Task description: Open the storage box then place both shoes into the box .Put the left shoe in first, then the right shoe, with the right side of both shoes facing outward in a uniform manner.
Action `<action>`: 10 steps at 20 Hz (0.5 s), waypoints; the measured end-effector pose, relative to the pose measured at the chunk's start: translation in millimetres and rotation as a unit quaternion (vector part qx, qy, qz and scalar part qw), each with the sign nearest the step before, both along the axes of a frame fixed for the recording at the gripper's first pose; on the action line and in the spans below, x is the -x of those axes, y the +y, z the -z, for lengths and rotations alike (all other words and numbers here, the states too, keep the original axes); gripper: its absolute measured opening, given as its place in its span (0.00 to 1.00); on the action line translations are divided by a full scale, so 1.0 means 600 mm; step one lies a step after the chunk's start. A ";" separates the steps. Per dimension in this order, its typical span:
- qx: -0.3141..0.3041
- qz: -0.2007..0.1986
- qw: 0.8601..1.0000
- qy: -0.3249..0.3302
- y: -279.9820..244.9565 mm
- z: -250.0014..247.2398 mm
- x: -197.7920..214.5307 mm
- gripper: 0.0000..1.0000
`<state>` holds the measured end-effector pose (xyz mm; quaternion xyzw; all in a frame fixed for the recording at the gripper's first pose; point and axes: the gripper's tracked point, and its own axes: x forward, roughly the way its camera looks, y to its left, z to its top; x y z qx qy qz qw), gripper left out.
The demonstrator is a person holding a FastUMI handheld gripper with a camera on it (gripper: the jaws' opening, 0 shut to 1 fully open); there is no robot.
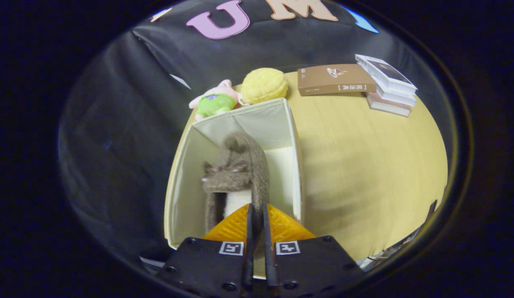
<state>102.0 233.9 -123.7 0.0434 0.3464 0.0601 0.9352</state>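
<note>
A cream fabric storage box [294, 157] stands open on the wooden table, its inside showing from above. A fuzzy brown shoe [240, 165] with a small bow hangs inside the box, its pale lining facing me. My gripper [257, 211] is shut on the shoe's upper rim, both fingers pinching the brown edge just above the box's near wall. The shoe's lower part reaches down toward the box floor; whether it touches is hidden. I cannot tell from here which shoe of the pair it is.
Just beyond the box lie a pink and green plush toy [213, 101] and a yellow walnut-shaped plush [264, 85]. A brown book [335, 79] and a stack of books [387, 85] sit at the table's far side. The bare tabletop [364, 165] stretches right of the box.
</note>
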 end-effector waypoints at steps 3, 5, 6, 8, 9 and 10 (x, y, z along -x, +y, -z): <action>-0.035 -0.024 0.999 -0.034 0.014 -0.049 0.003 0.49; -0.049 -0.034 0.995 -0.081 0.019 -0.091 0.002 0.70; -0.044 -0.039 0.992 -0.112 0.013 -0.115 0.001 0.80; -0.035 -0.041 0.984 -0.169 -0.006 -0.161 -0.002 1.00; -0.033 -0.038 0.979 -0.196 -0.017 -0.181 -0.005 1.00; -0.032 -0.033 0.974 -0.220 -0.031 -0.202 -0.005 1.00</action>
